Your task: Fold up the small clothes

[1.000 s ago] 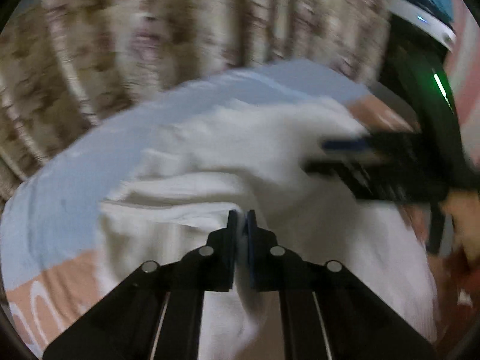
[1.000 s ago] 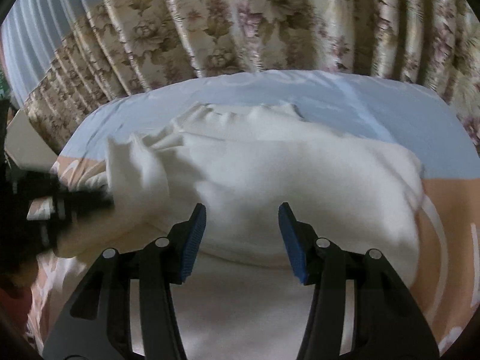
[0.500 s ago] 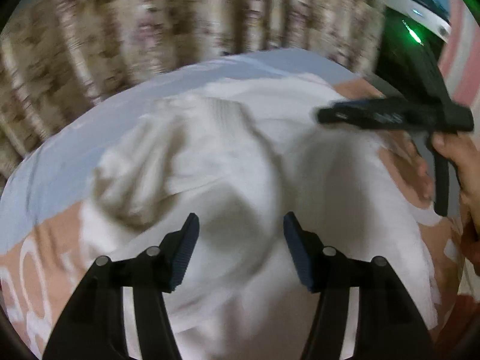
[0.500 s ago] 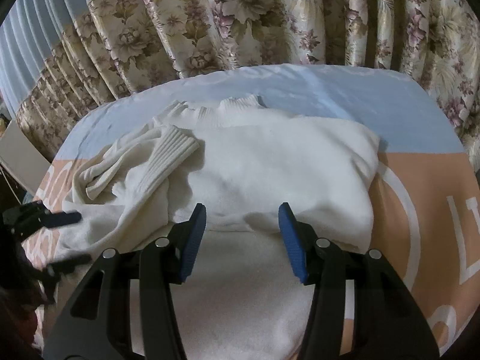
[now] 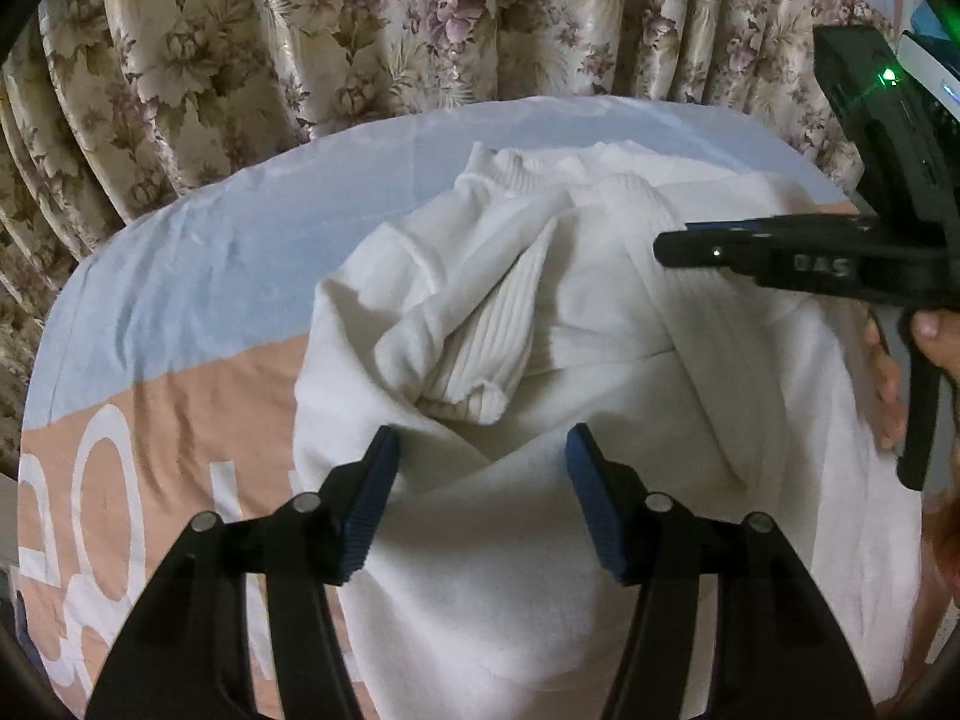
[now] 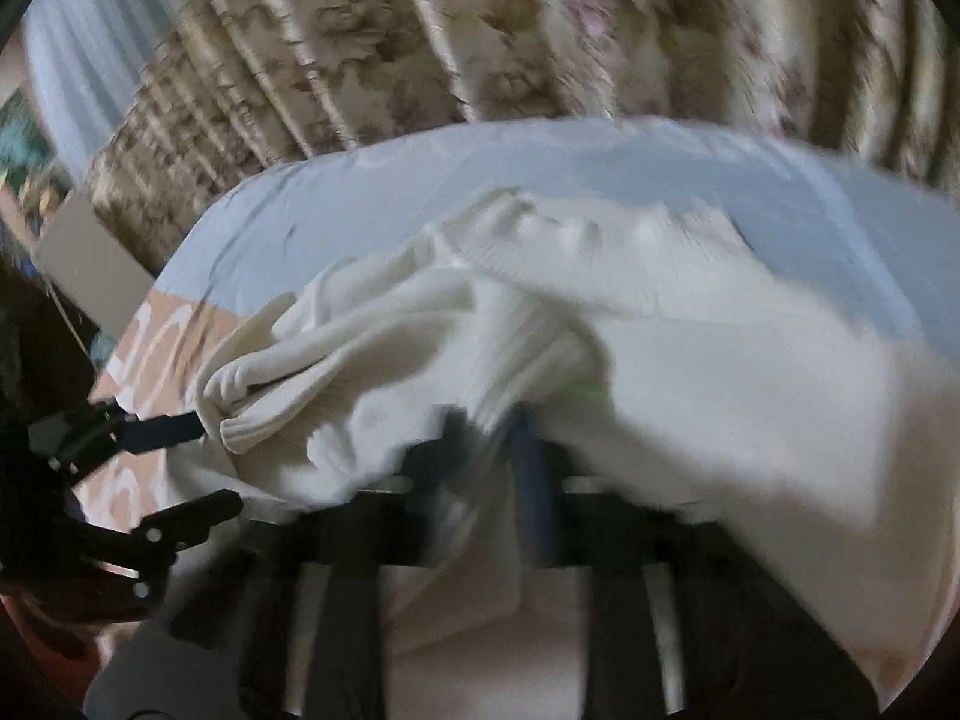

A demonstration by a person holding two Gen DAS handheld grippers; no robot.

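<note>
A white sweater point(image 5: 540, 510) lies on the bed, one ribbed-cuff sleeve point(image 5: 486, 330) folded across its chest. My left gripper point(image 5: 480, 498) is open and empty just above the sweater's lower body. My right gripper point(image 5: 678, 249) reaches in from the right over the sweater in the left wrist view. In the blurred right wrist view my right gripper point(image 6: 489, 438) is shut on a fold of the sweater point(image 6: 720, 372), which drapes over its fingers. The left gripper point(image 6: 198, 462) shows open at that view's left edge.
The bed sheet is pale blue point(image 5: 210, 228) at the far side and peach with white lettering point(image 5: 108, 480) at the near side. Floral curtains point(image 5: 360, 30) hang right behind the bed. A hand point(image 5: 924, 330) holds the right gripper's handle.
My left gripper let go of the sleeve, which now lies across the chest, and opened. My right gripper was open over the sweater and has now shut on a fold of it.
</note>
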